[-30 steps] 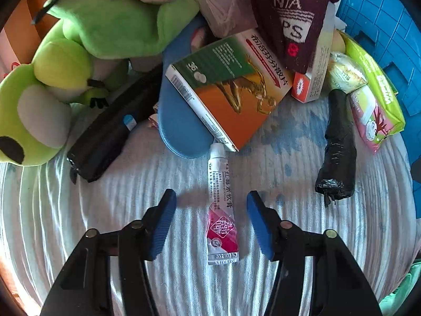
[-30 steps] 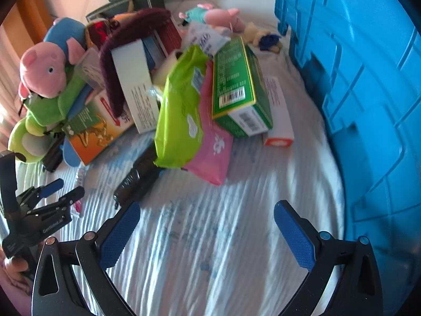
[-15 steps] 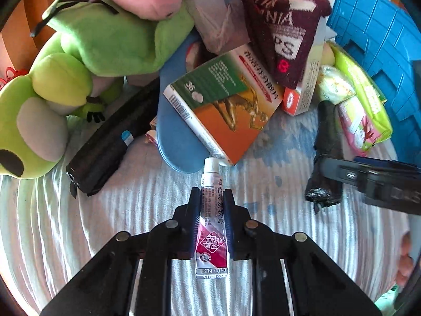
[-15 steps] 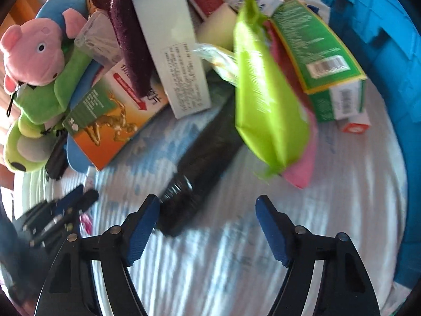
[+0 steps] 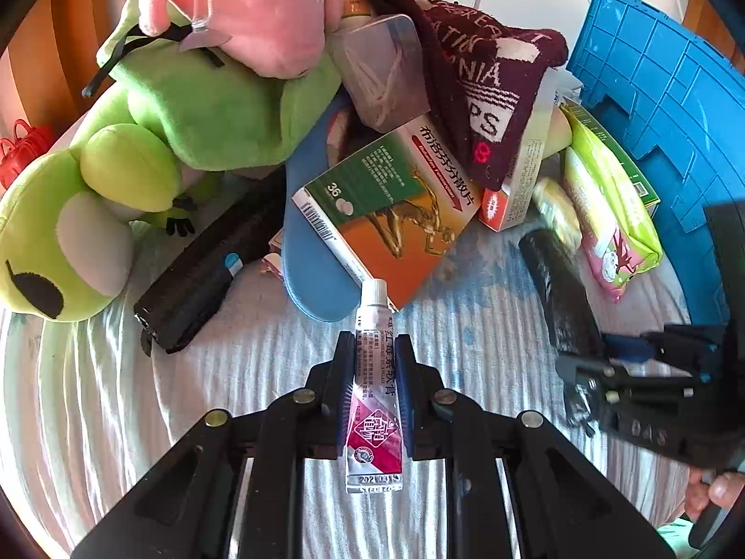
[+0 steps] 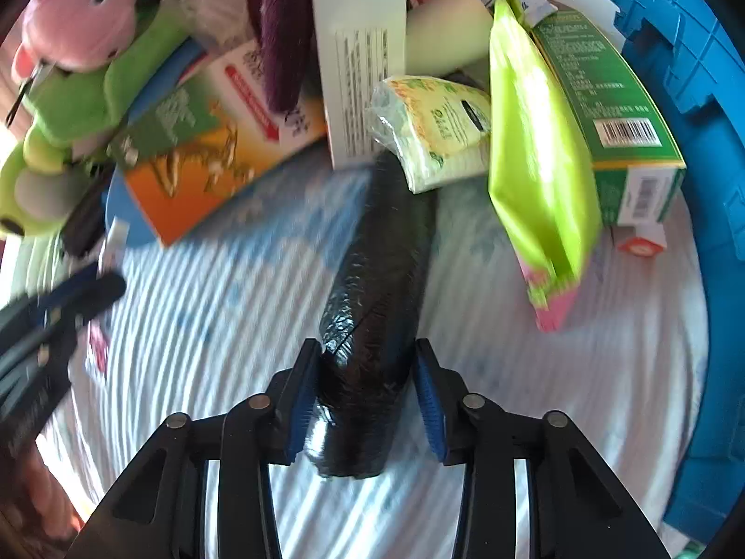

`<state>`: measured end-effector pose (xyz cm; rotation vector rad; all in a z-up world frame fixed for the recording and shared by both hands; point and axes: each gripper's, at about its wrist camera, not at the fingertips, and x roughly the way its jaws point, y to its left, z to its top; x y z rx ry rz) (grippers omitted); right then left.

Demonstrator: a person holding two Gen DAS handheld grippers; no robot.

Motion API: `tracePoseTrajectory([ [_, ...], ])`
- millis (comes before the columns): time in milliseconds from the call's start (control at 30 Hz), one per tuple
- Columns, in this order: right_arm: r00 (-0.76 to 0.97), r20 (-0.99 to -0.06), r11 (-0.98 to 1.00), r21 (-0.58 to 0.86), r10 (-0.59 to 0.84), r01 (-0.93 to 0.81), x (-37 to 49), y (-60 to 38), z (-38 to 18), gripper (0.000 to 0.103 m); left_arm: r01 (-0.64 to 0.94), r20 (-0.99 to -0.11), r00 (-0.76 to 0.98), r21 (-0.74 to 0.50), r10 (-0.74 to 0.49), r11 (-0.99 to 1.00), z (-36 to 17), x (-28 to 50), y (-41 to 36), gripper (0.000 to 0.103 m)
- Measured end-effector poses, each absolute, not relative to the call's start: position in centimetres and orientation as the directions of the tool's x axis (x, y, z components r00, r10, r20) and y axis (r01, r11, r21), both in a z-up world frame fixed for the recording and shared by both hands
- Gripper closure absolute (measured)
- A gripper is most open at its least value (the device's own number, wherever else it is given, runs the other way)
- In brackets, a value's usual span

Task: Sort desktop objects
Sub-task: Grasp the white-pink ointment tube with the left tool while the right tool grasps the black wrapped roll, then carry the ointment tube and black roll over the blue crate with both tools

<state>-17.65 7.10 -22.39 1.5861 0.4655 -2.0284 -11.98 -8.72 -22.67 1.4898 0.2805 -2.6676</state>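
My left gripper [image 5: 372, 363] is shut on a small white and magenta ointment tube [image 5: 375, 386] that lies on the striped cloth, cap pointing away. My right gripper [image 6: 368, 372] has its blue pads on both sides of a black wrapped roll [image 6: 377, 279]; the left pad touches it, the right pad stands a little off. The roll [image 5: 554, 289] and right gripper [image 5: 619, 358] also show in the left wrist view. The left gripper [image 6: 70, 298] shows blurred at the left of the right wrist view.
A pile lies beyond: green frog plush [image 5: 153, 139], pink pig plush [image 5: 260, 4], orange-green medicine box [image 5: 386, 205], blue insole [image 5: 312, 275], black case [image 5: 205, 265], maroon knit hat [image 5: 484, 93], green wipes packs [image 6: 535, 139], green box [image 6: 605, 93]. A blue crate [image 6: 689, 139] stands at the right.
My left gripper closed on the ointment tube. My right gripper moved forward to the black roll and narrowed its jaws around the roll's near end.
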Motion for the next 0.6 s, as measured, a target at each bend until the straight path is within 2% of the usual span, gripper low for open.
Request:
tracePoseTrajectory([
  [400,-0.187,-0.958,-0.814,0.071,-0.216,0.577,-19.4,7.9,-22.3,0.064,0.139,-0.844,-0.536,-0.101,0.011,-0.985,-22.4,-12.6,-7.7,0.086],
  [433,-0.195,-0.958,-0.810,0.061,-0.212,0.583,-19.5,7.8,-22.1,0.067,0.140,-0.842,-0.539,-0.102,0.011,-0.985,-22.2,-12.5,-7.6,0.086],
  [600,-0.186,-0.950,-0.784,0.086,-0.250,0.615,-19.0,8.2,-20.2,0.068,0.135,-0.815,-0.580,-0.095,0.000,-0.986,-20.0,-12.1,-6.9,0.086],
])
